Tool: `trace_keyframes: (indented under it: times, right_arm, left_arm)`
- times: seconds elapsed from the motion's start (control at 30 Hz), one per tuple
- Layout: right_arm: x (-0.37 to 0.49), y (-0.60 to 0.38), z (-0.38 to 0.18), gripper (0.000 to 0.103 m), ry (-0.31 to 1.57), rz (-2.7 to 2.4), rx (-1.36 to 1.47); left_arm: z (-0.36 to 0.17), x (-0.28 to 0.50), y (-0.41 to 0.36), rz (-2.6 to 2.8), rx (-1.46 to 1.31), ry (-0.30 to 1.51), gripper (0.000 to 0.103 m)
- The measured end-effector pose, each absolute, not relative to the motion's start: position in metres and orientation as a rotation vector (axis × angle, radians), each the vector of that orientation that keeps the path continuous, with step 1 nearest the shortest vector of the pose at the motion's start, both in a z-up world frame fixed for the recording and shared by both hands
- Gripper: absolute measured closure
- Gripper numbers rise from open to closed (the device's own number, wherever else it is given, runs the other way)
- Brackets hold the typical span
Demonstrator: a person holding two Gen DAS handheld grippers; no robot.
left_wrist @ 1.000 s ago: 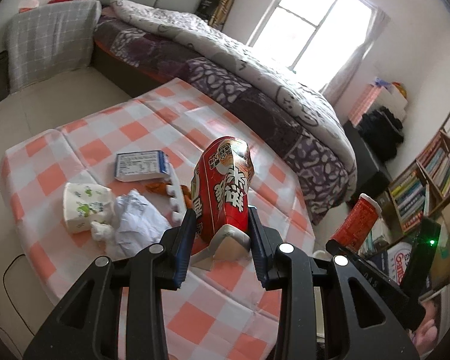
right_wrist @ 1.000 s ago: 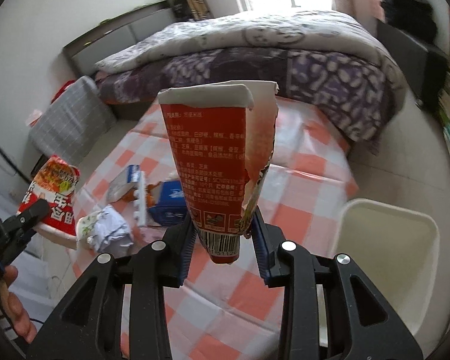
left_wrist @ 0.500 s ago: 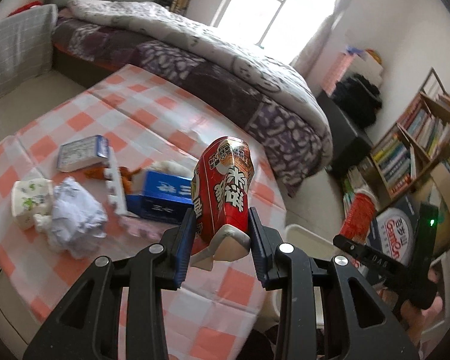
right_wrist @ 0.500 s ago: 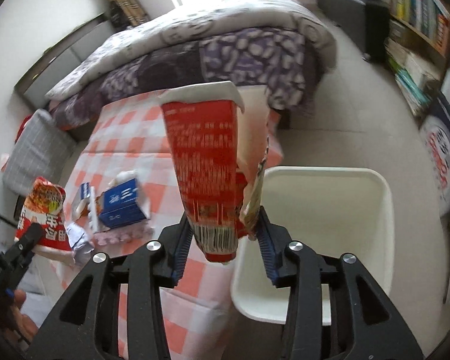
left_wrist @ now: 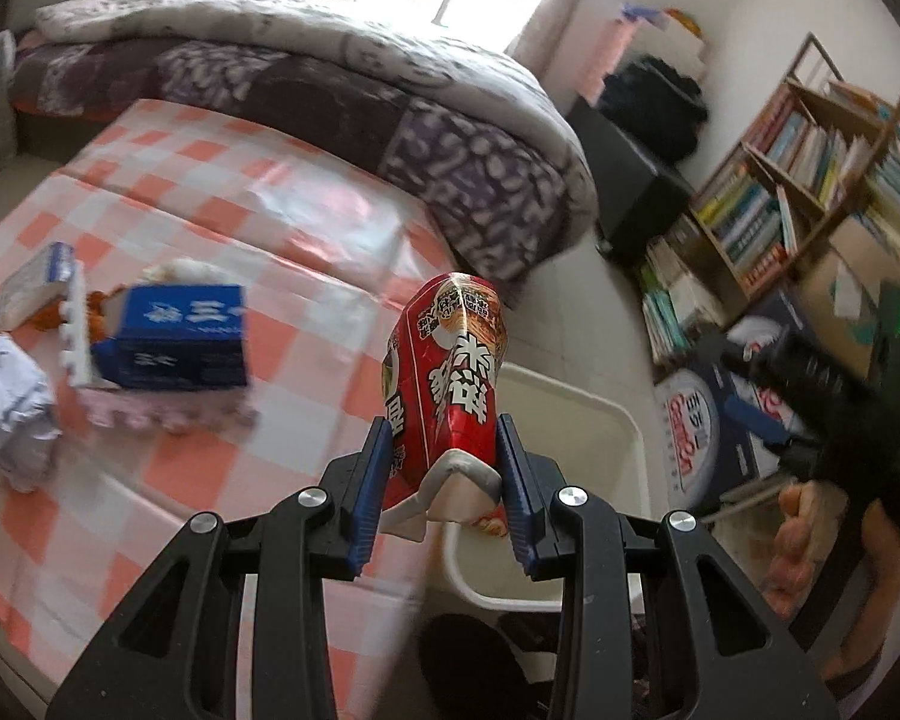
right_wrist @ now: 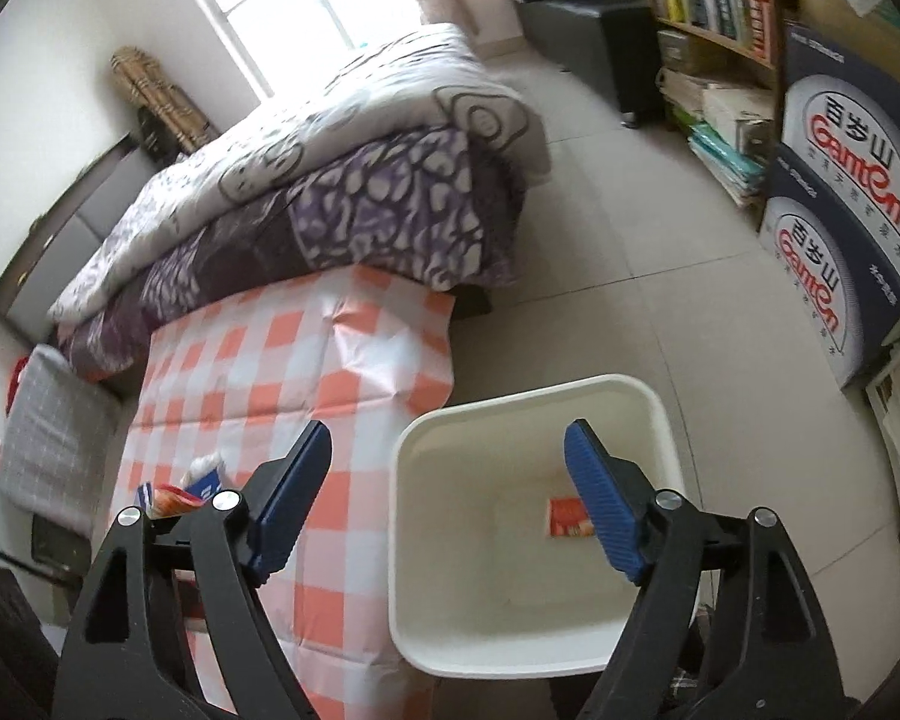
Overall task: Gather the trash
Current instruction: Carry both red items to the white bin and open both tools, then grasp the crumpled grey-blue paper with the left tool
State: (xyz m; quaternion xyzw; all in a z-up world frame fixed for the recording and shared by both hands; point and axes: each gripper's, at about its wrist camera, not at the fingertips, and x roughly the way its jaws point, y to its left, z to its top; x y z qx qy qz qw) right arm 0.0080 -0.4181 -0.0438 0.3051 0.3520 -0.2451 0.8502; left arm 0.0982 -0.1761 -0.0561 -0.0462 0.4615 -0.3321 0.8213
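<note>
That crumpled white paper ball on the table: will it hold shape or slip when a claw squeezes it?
The paper ball looks light and soft, so it would probably compress, not slip. Its creased folds should catch the pads. It seems unlikely to roll far.

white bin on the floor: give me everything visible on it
The white bin is a squarish, open-topped plastic tub with rounded corners and a rolled rim, glossy and faintly stained inside. It stands upright on the tiled floor, close against the hanging edge of the checked tablecloth. A flat red wrapper lies on its bottom near the far right side; otherwise it looks empty. The right gripper hovers open above it, nothing between the jaws, not touching it.
</note>
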Motion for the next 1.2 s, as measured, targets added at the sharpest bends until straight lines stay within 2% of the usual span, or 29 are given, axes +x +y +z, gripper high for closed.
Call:
trace_keyframes:
  times: [0.27,0.5,0.77,0.93,1.03,1.2]
  right_arm:
    - [-0.003,-0.434,-0.039,0.02,0.688,-0.554,0.693]
    - [-0.005,-0.438,-0.033,0.018,0.66,-0.568,0.707]
    - [0.004,-0.417,-0.027,0.015,0.642,-0.554,0.644]
    - [0.018,-0.384,-0.022,0.007,0.632,-0.555,0.528]
    - [0.03,-0.362,-0.022,0.007,0.652,-0.536,0.457]
    - [0.049,-0.33,-0.028,0.007,0.689,-0.487,0.396]
  left_arm:
    - [-0.069,0.077,-0.223,-0.807,-0.054,1.026,0.066]
    - [-0.073,0.067,-0.238,-0.878,-0.069,1.03,0.045]
    - [-0.062,0.084,-0.202,-0.761,-0.097,0.99,0.04]
    - [-0.056,0.093,-0.176,-0.636,-0.064,0.938,0.031]
    - [-0.055,0.102,-0.155,-0.54,-0.043,0.919,0.024]
    - [-0.063,0.126,-0.109,-0.349,-0.016,0.929,0.022]
